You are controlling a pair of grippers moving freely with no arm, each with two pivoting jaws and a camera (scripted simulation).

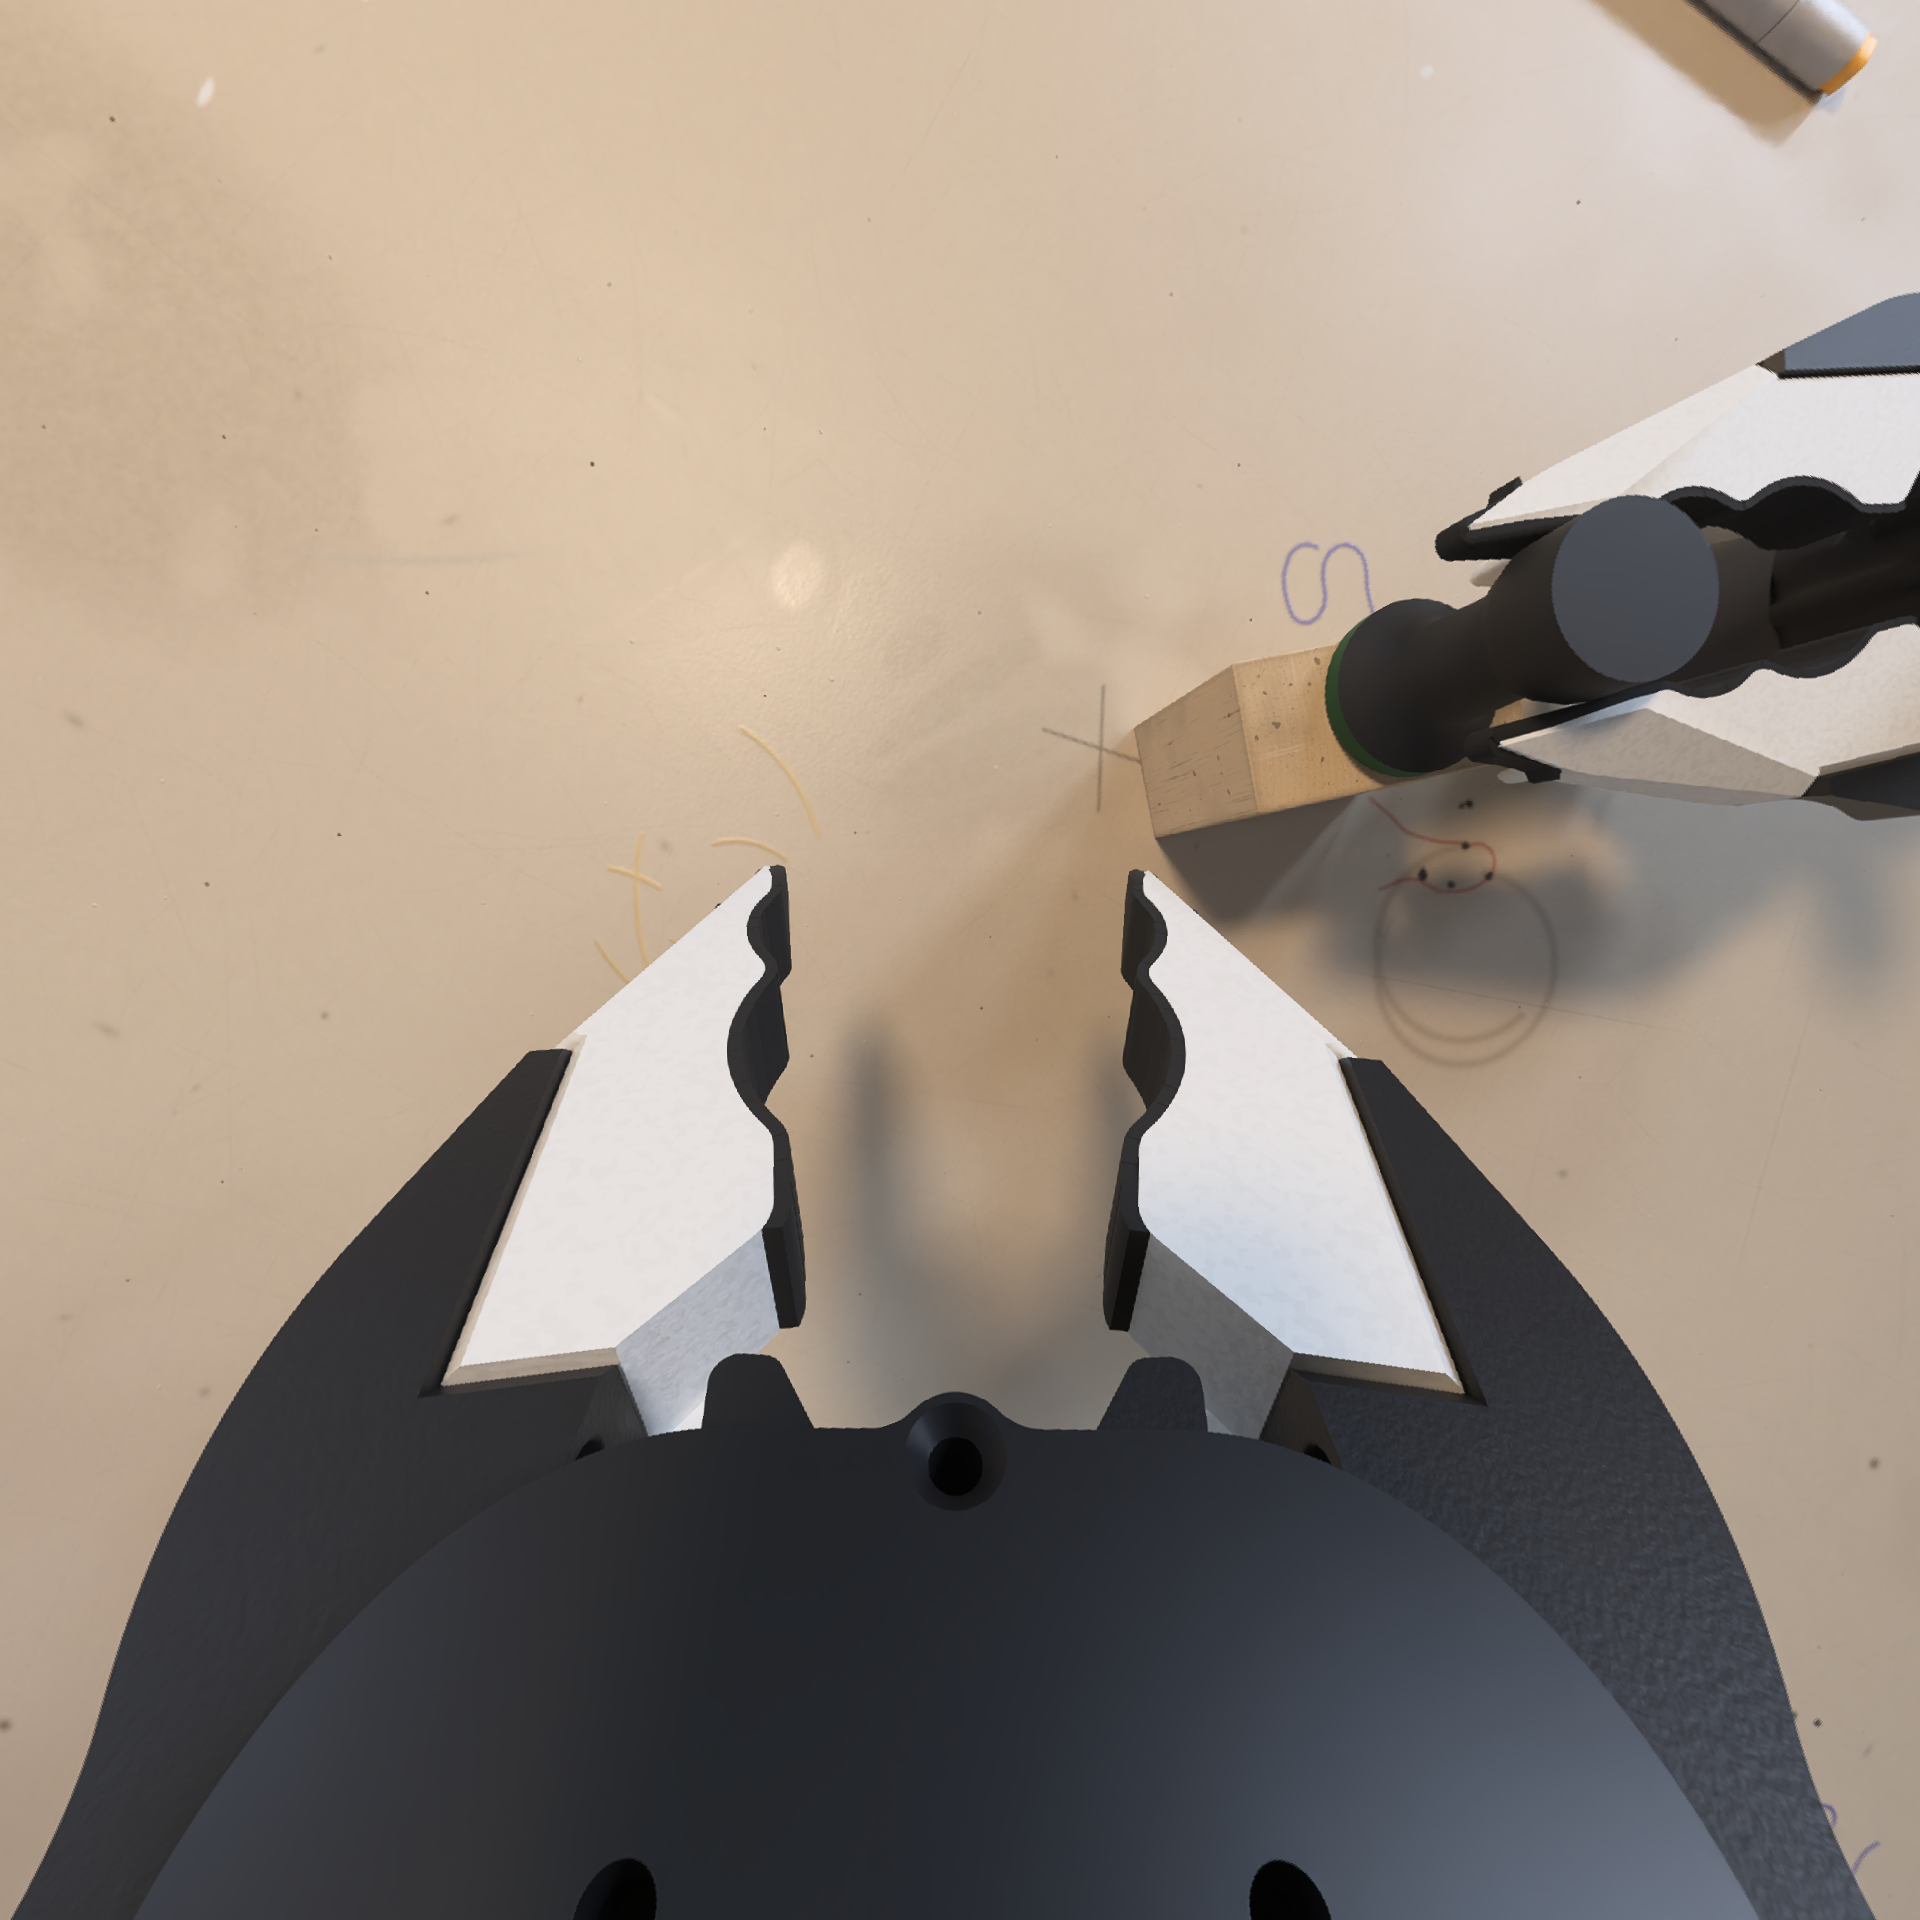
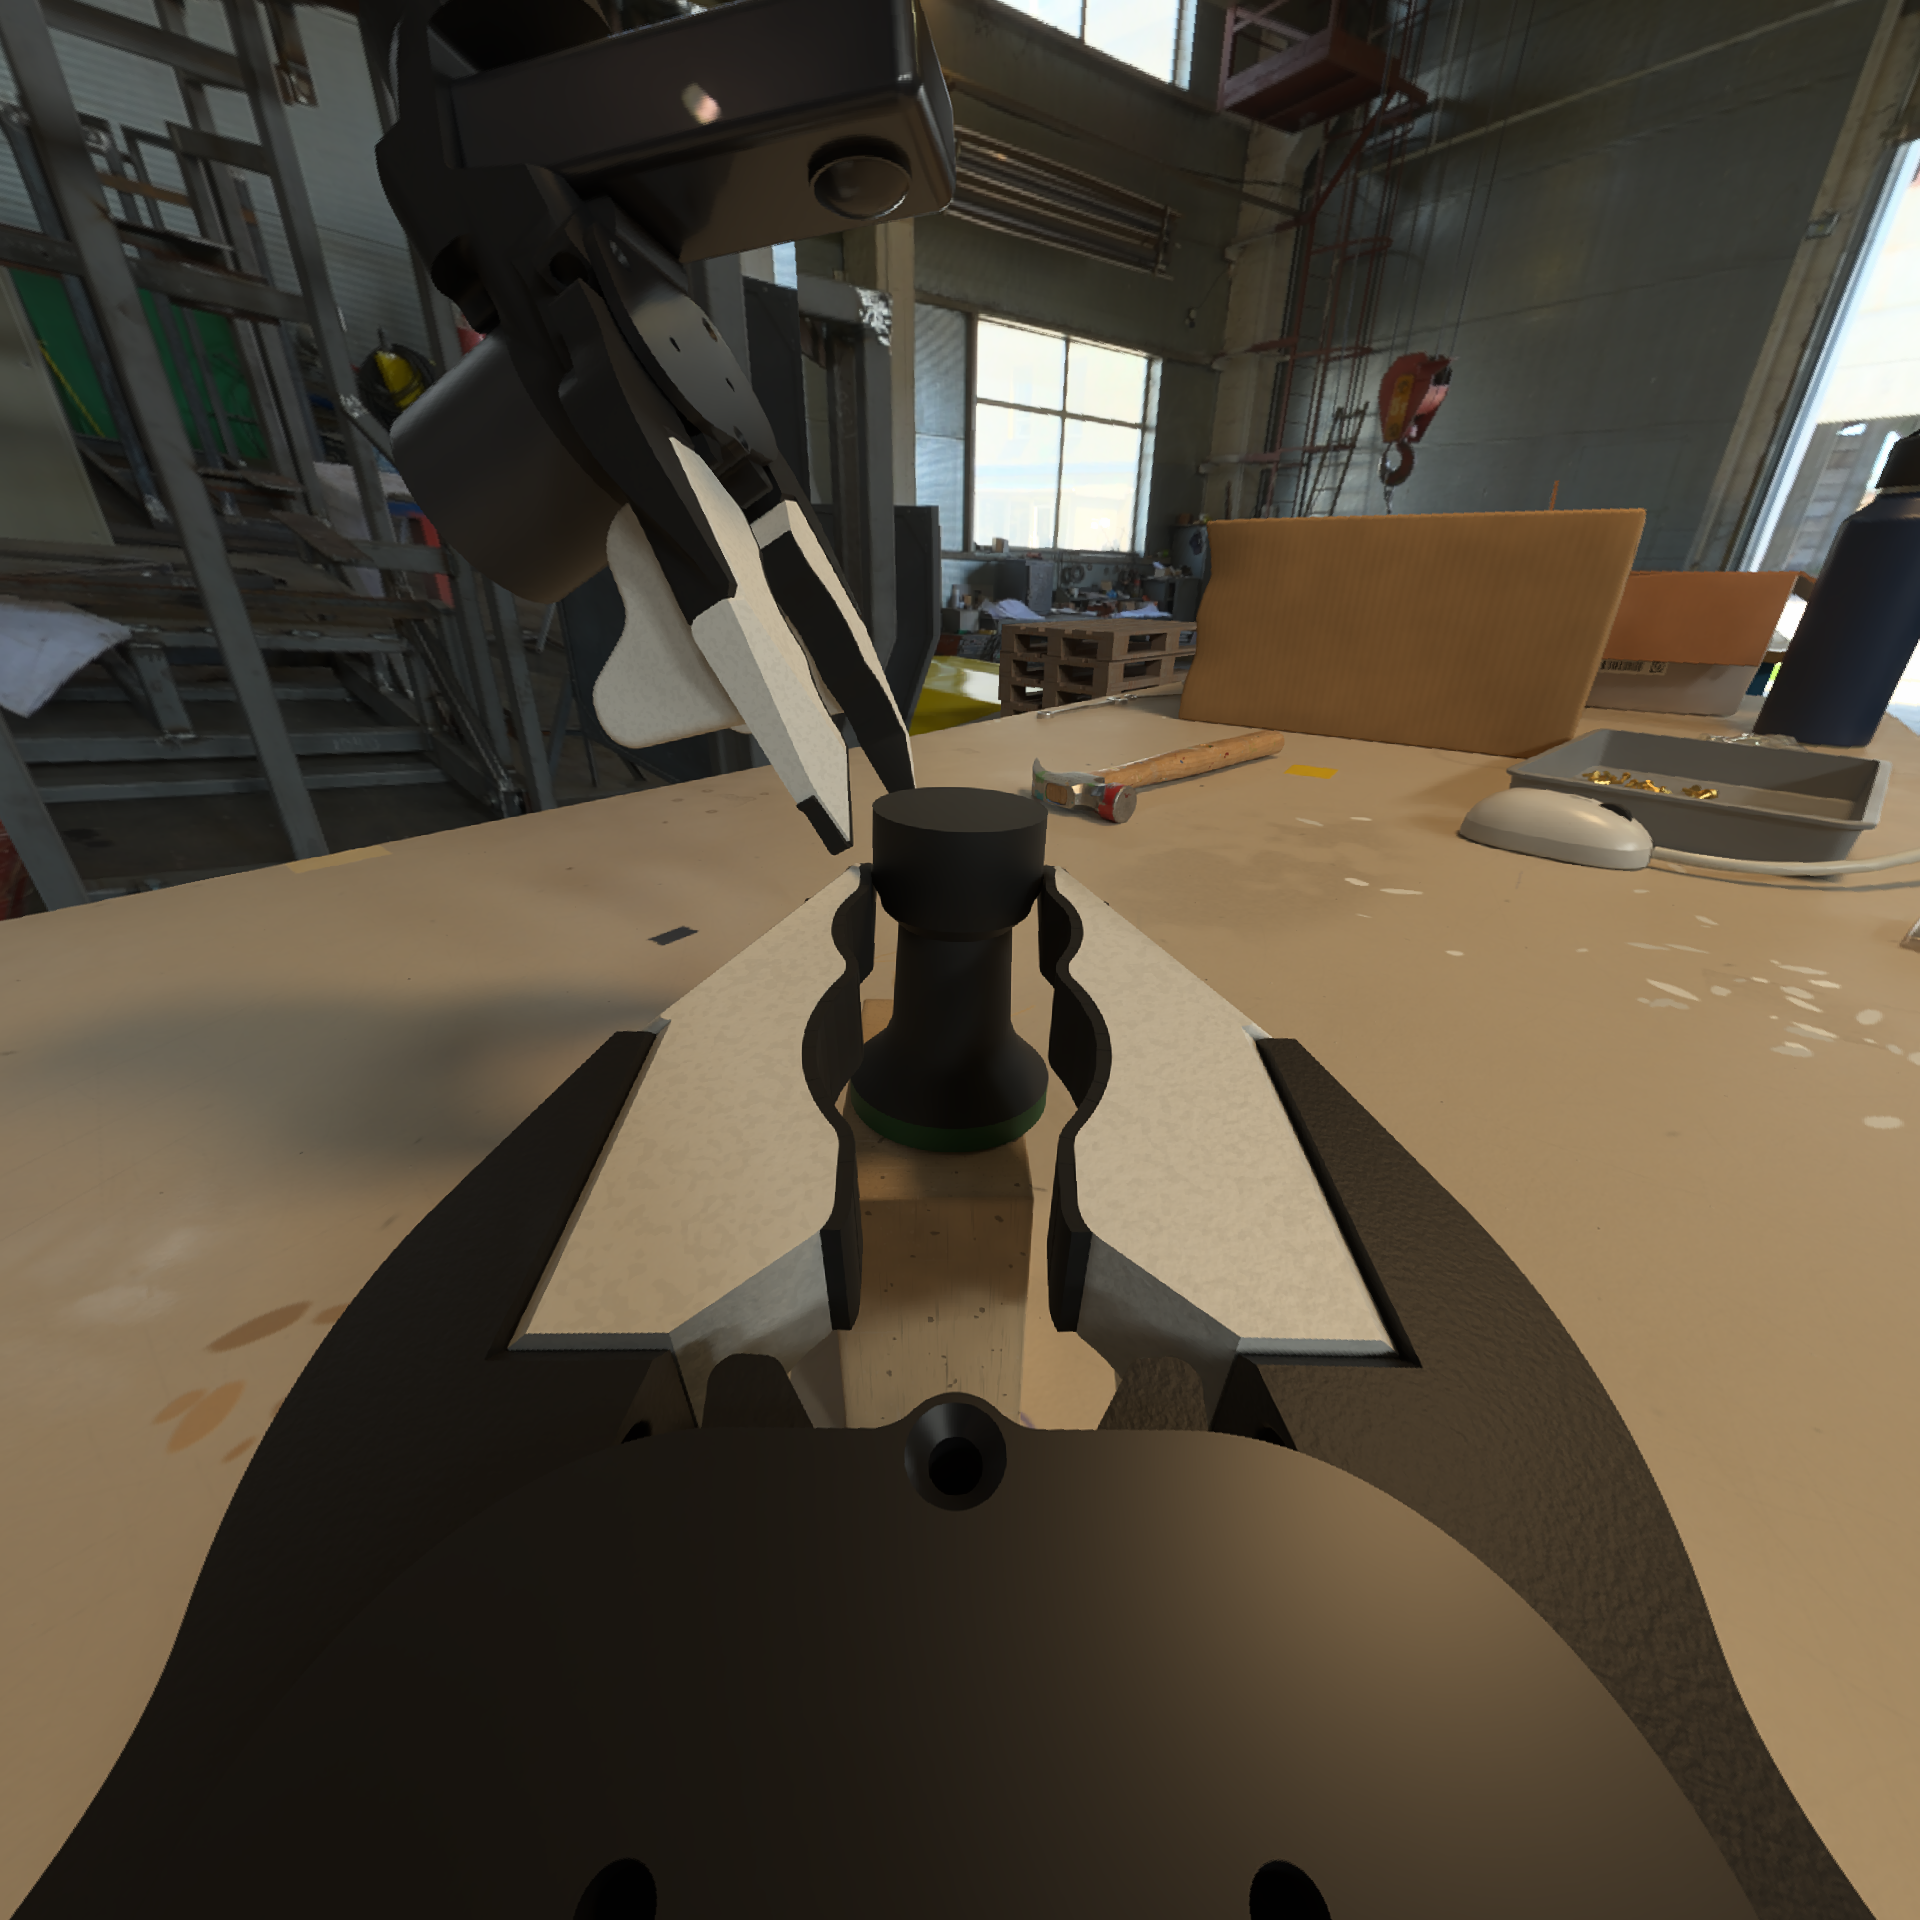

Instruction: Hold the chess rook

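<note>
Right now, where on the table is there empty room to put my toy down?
There is bare table ahead of the open left gripper, out to the marker. It is crowded where the right gripper grips the chess rook on the wooden block, and by the hammer, mouse and tray.

Around the grey tray point(image 2: 1704, 795) on the tan table point(image 2: 1455, 1143), a white mouse point(image 2: 1558, 826) lies just beside its near left corner, a wooden-handled hammer point(image 2: 1153, 774) well to its left, a cardboard sheet point(image 2: 1413, 623) behind it, and a dark bottle point(image 2: 1860, 623) behind its right end.
</note>
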